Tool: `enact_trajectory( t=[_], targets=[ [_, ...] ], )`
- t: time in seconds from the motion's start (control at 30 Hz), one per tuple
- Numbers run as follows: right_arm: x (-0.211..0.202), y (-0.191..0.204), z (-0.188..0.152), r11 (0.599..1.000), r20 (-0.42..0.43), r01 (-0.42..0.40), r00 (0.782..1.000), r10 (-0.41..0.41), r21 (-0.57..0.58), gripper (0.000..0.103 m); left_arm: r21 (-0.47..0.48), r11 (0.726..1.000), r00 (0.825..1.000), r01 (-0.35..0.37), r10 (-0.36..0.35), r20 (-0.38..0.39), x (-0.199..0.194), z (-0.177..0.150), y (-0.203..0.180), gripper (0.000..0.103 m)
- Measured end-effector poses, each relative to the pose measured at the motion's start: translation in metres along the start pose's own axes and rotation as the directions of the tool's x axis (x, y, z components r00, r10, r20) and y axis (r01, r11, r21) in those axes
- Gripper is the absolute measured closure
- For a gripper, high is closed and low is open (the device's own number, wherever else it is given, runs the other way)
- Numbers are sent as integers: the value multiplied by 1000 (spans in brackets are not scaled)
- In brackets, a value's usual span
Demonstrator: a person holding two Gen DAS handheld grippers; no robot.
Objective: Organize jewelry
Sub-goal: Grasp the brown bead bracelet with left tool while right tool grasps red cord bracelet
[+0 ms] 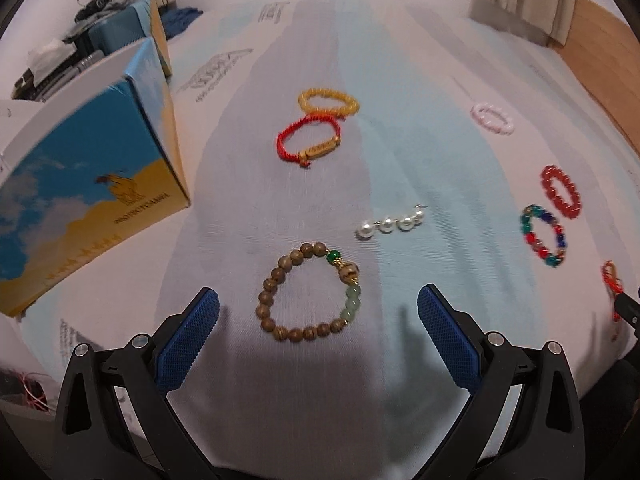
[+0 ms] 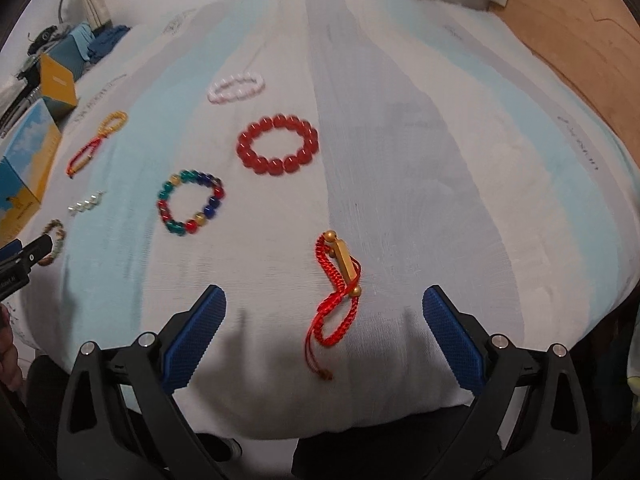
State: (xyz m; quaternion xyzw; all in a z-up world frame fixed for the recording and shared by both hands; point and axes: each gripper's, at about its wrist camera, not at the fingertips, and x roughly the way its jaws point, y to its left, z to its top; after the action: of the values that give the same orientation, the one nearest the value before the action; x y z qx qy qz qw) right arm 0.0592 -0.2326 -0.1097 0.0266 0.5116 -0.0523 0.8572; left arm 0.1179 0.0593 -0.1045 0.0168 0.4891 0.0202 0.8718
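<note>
I've got my left gripper point(image 1: 318, 312) hovering low over the bed point(image 1: 400, 80), fingers spread wide apart with nothing between them, and lying just ahead between the blue pads point(image 1: 188, 344) is the wooden bead bracelet point(image 1: 310, 292), brown beads round most of the loop with a run of pale green ones and one dark green bead on its right side. Just beyond it, a little to the right, there's a short row of white pearls point(image 1: 390, 222). Farther out in the middle, the red cord bracelet point(image 1: 310, 144) with its gold bar touches the yellow bead bracelet point(image 1: 328, 102) behind it. On the left stands the blue and yellow box point(image 1: 92, 184), well apart from the wooden beads. Over on the right I can pick out the pink bracelet point(image 1: 493, 118) far off, the red bead bracelet point(image 1: 561, 191) nearer, and the multicoloured bead bracelet point(image 1: 544, 236) just beside that. My right gripper point(image 2: 324, 314) is also open wide and empty, sitting above a second red braided bracelet point(image 2: 334, 288), which lies twisted on the sheet between the fingers, its gold bar at the far end and the loose tail trailing near. The edges of both views are blurred, so finer detail on the far pieces I can't make out. At the left edge of the right view the other gripper's black tip shows beside the wooden beads.
</note>
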Motion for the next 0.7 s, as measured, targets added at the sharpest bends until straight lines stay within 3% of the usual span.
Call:
enact_trajectory(
  t=[0.3, 0.47, 0.6, 0.7],
  targets=[
    [34, -10, -3, 1000, -69, -20, 997, 21, 13, 14, 23, 999, 999, -31, 32, -18, 35, 3, -7, 6],
    [33, -16, -2, 999, -70, -34, 997, 36, 37, 30, 16, 999, 999, -34, 34, -12, 38, 3, -8, 10],
    [32, -19, 2, 999, -69, -33, 997, 36, 41, 47, 18, 999, 999, -39, 39, 0, 34, 0, -9, 26],
    [30, -23, 5, 999, -70, -28, 997, 31, 45, 67, 0, 999, 999, -46, 46, -1, 31, -1, -6, 46]
  ],
)
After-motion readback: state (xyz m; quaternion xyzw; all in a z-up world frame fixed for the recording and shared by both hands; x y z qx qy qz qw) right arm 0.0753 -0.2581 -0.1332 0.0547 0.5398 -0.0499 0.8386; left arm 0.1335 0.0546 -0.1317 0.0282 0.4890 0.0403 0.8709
